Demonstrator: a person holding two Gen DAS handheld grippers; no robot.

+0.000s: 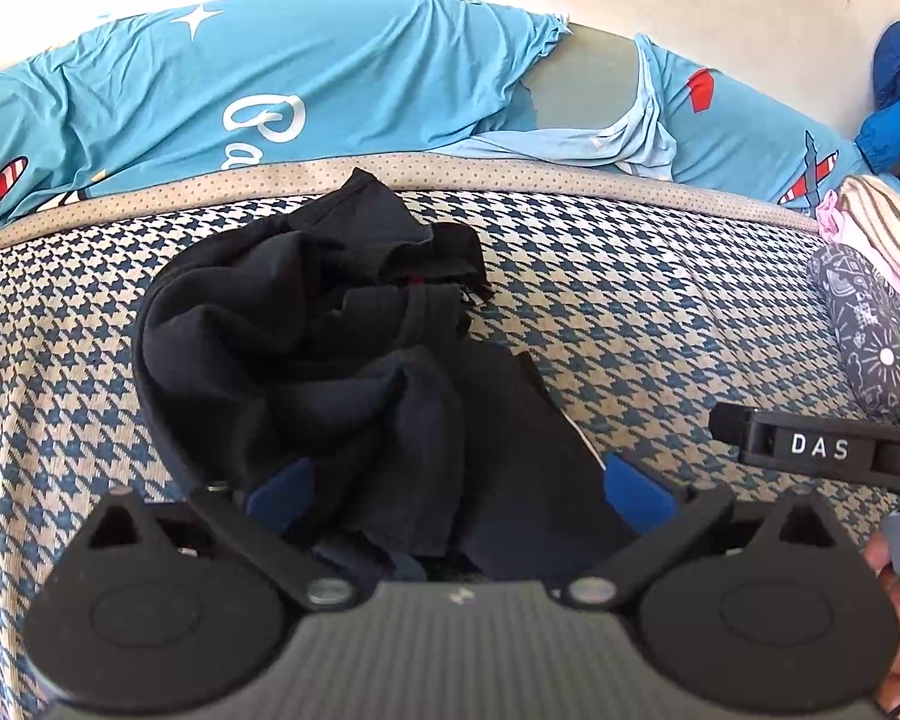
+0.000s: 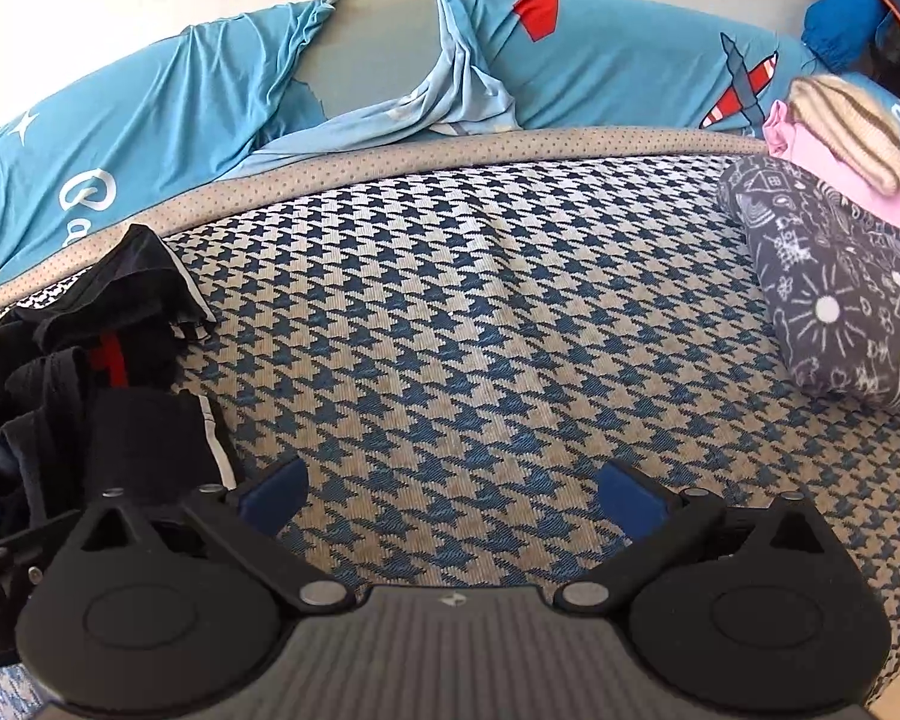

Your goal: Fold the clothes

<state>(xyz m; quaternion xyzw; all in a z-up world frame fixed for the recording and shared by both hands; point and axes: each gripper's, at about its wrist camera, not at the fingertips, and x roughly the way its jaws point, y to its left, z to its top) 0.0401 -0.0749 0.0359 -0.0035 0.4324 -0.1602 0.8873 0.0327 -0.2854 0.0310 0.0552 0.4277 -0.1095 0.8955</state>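
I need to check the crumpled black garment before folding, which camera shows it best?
The left wrist view: the black garment lies centred ahead of the open left hand-held gripper, nearly whole. The right wrist view catches only its edge at the far left, partly cut off.

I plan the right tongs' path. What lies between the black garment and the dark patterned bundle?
Only bare houndstooth cover lies between the garment and the bundle, shown in the right wrist view.

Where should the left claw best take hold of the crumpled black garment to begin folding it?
Probably the flat flap with the white edge stripe on the black garment, approached from the right. It lies smooth on the houndstooth cover, unlike the bunched middle, and is near the open left claw.
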